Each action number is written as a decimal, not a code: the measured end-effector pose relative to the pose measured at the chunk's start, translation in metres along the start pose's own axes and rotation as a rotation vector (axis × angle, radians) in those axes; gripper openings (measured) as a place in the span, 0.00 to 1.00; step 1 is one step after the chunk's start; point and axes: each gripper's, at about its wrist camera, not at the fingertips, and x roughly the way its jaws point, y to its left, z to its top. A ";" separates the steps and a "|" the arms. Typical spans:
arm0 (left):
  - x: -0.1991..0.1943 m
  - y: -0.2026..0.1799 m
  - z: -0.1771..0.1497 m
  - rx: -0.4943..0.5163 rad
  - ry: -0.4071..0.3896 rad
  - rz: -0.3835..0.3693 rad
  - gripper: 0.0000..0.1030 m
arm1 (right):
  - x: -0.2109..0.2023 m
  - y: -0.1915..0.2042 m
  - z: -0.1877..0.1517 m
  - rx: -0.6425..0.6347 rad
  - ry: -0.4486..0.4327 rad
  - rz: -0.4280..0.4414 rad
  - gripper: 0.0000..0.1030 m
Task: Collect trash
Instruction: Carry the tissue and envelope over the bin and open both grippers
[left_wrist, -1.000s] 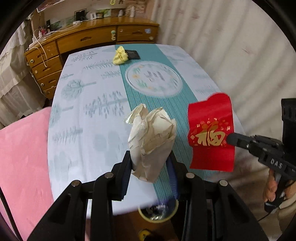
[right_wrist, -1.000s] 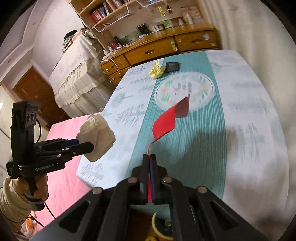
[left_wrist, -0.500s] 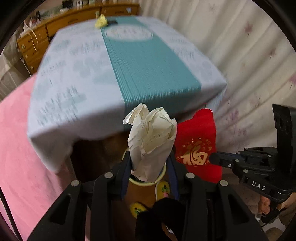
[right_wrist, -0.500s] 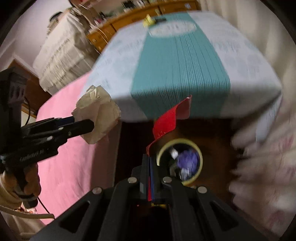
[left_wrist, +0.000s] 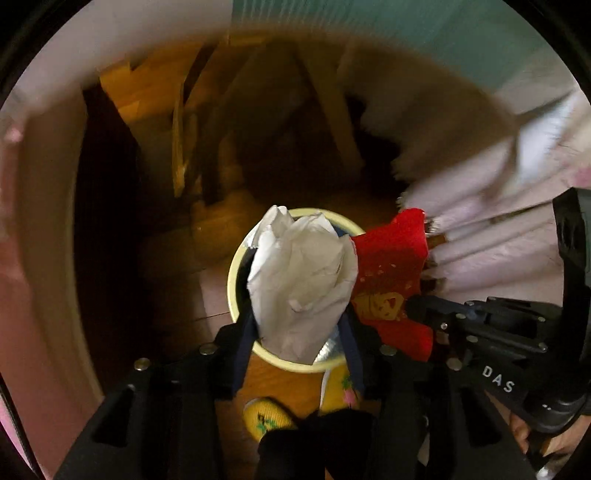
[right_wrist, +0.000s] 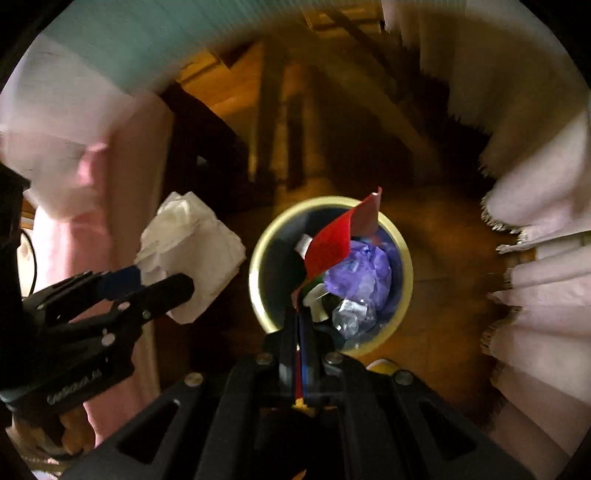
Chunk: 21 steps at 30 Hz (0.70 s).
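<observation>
My left gripper (left_wrist: 297, 325) is shut on a crumpled white paper wad (left_wrist: 301, 280) and holds it over a round bin with a pale yellow rim (left_wrist: 236, 258). My right gripper (right_wrist: 300, 317) is shut on a red envelope with gold print (right_wrist: 334, 243), held above the same bin (right_wrist: 258, 258). The bin holds purple plastic (right_wrist: 364, 271) and clear wrappers. The wad (right_wrist: 192, 254) in the left gripper (right_wrist: 159, 284) sits left of the bin in the right wrist view. The envelope (left_wrist: 389, 277) shows right of the wad in the left wrist view.
The bin stands on a wooden floor under the table. A fringed pale tablecloth (right_wrist: 535, 258) hangs at the right. Pink cloth (right_wrist: 92, 206) hangs at the left. Wooden table legs (right_wrist: 273, 122) stand behind the bin. A yellow patterned slipper (left_wrist: 267, 415) lies near the bin.
Both grippers have swung down from above the table edge to point at the floor. The bin is now right below the wad and the envelope. Both grips are unchanged.
</observation>
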 end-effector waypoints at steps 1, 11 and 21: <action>0.012 0.003 0.001 -0.011 -0.001 0.003 0.49 | 0.015 -0.005 0.002 0.004 0.004 -0.002 0.01; 0.106 0.032 -0.006 -0.056 0.042 0.059 0.94 | 0.127 -0.032 0.012 -0.032 0.052 -0.076 0.52; 0.101 0.038 -0.003 -0.035 -0.008 0.106 0.99 | 0.112 -0.045 0.007 -0.026 -0.034 -0.053 0.65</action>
